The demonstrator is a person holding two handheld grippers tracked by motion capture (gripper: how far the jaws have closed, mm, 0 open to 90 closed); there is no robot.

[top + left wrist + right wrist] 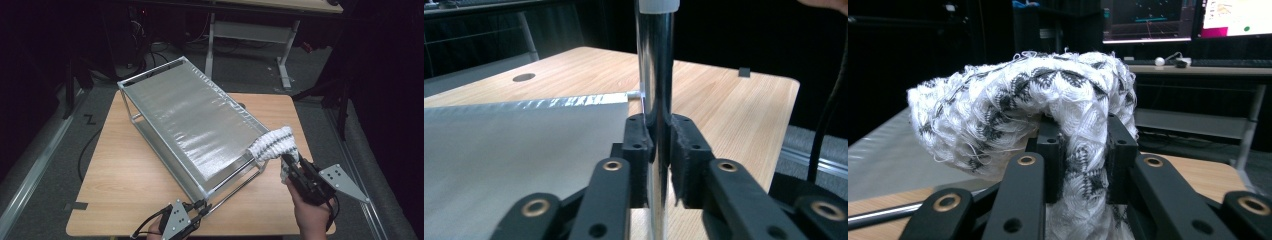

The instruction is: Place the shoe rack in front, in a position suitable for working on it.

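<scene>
nubby white knitted cloth (1048, 100) drapes over smooth, shiny metal rack (200, 120).

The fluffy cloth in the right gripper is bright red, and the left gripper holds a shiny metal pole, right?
Not quite. The cloth is white with black flecks, not red, as the right gripper view shows. The right gripper does hold it, and the left gripper does hold the shiny metal pole.

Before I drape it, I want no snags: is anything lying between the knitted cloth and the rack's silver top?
Nothing visible. The knitted cloth, pinched in the right tool, already overhangs the corner of the rack top, whose surface is bare.
</scene>
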